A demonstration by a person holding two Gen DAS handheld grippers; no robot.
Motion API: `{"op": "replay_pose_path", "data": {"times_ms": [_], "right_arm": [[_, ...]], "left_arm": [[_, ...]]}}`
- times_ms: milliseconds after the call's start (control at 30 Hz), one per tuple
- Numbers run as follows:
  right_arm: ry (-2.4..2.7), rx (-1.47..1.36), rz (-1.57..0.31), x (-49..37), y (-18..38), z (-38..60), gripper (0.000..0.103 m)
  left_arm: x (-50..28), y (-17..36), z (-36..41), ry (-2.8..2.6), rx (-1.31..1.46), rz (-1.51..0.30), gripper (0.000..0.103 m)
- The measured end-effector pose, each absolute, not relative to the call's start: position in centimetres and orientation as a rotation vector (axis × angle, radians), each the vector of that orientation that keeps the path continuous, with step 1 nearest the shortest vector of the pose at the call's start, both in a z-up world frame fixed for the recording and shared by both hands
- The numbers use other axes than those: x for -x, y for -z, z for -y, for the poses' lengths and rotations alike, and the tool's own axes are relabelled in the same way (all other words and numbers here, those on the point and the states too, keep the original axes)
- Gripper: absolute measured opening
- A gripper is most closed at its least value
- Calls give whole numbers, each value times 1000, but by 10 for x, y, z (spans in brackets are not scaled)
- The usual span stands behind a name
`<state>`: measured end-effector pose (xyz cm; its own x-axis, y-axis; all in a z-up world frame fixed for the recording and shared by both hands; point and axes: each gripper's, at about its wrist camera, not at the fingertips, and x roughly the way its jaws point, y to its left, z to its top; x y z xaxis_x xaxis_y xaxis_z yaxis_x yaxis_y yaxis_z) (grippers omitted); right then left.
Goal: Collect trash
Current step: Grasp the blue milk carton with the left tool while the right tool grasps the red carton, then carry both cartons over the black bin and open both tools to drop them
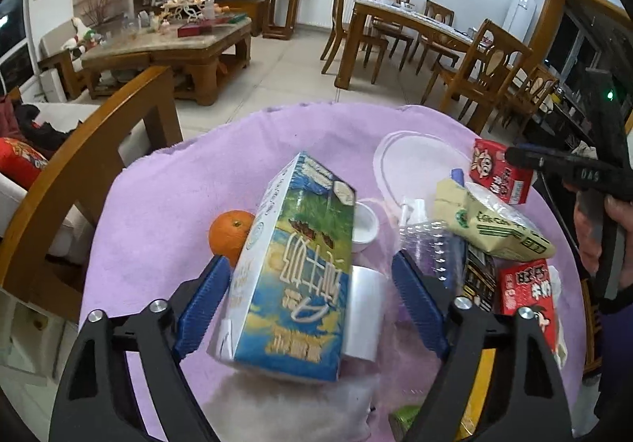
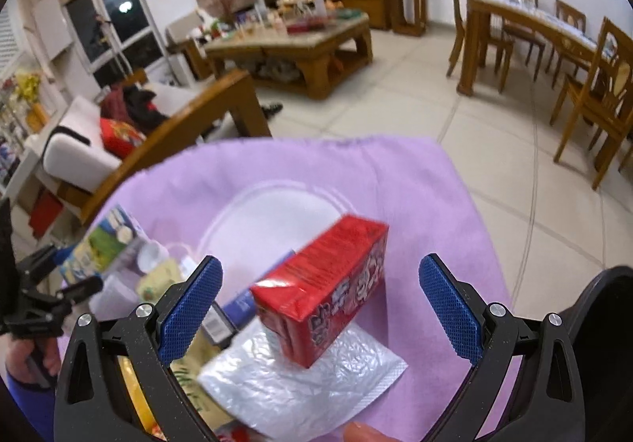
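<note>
Both tools are open. Left tool [image 1: 312, 303] has the big milk carton [image 1: 294, 268] between its blue pads [image 1: 203, 305], but the pads do not press it yet. Right tool [image 2: 320, 307] has the red box [image 2: 324, 291] between its pads, with room on both sides. To do this well, I think each tool should go lower, get the thing in the middle, then squeeze. Right of the carton sit a white cup [image 1: 366, 319] and more trash, so little room there. An orange [image 1: 229, 234] sits just left. Farther out, the purple cloth [image 1: 158, 212] on the worktop is bare up to its edge.
</note>
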<state>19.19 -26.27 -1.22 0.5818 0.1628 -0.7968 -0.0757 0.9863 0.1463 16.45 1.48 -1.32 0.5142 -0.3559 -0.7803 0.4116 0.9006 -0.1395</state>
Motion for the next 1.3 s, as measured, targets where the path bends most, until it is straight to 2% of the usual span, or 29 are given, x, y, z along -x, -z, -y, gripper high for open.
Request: {"op": "replay_pose_path", "data": {"times_ms": [33, 100, 133, 167, 267, 333, 533, 900, 1100, 1300], "right_arm": [[-142, -108, -949, -195, 18, 264, 94], [-140, -122, -966, -198, 27, 264, 82], [-146, -133, -971, -197, 30, 263, 71], [-148, -141, -977, -199, 32, 268, 57], [-162, -184, -977, -198, 38, 279, 40], [-174, -213, -975, -197, 42, 285, 34], [-202, -281, -917, -177, 29, 305, 32], [-269, -364, -783, -113, -17, 357, 32], [-223, -416, -696, -49, -41, 424, 32], [-50, -433, -690, 27, -32, 522, 32]], "left_arm": [[-165, 15, -15, 460, -65, -931, 71], [-167, 17, -20, 480, -24, -943, 65], [-168, 18, -22, 482, -5, -951, 61], [-169, 19, -24, 484, 7, -956, 60], [-166, 20, -25, 482, 23, -949, 59], [-165, 20, -26, 478, 28, -949, 59], [-168, 15, -34, 457, 80, -928, 57], [-140, -46, -23, 479, 123, -791, 55], [-114, -79, 56, 637, 93, -759, 54], [-96, -73, 193, 871, 67, -827, 54]]}}
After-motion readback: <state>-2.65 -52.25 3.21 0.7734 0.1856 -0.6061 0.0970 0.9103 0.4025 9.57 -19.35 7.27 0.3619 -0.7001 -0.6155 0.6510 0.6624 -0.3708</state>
